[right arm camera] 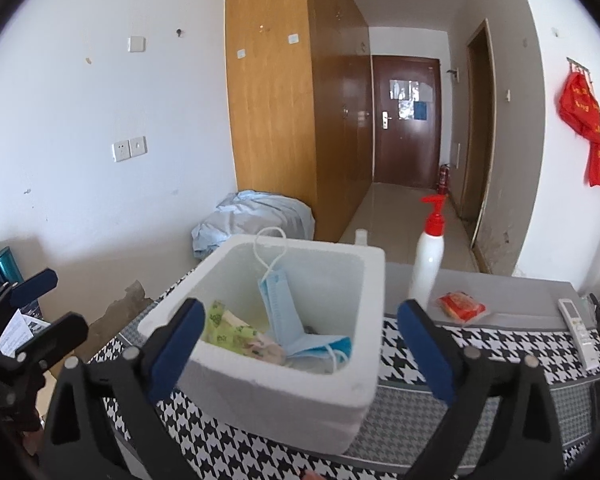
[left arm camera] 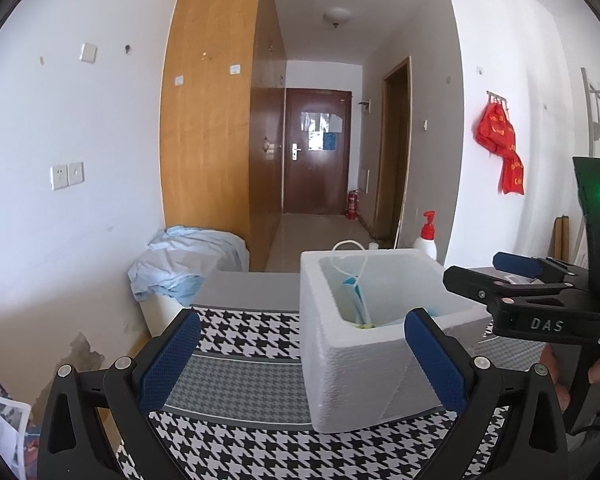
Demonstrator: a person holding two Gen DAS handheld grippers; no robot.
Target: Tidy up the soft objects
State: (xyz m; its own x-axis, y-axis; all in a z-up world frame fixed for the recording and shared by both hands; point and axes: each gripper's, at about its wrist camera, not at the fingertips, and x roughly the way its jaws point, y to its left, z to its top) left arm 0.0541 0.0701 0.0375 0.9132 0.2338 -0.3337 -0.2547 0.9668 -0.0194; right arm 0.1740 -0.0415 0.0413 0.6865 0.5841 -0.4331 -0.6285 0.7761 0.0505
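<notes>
Right wrist view shows the right gripper spread wide and empty above the white foam box, where blue face masks and a green packet lie; judged, a deposit step. Left gripper likewise gapes empty. Next calls for the red packet near the table's far edge; "DAS" reads on the right gripper's body.

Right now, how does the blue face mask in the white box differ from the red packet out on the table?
The blue face mask lies inside the white foam box, propped partly upright against other soft items; the red packet lies flat on the table, outside the box, beside the white pump bottle. The mask is pale blue with white ear loops; the packet is red and glossy. Neither is held by a gripper.
</notes>
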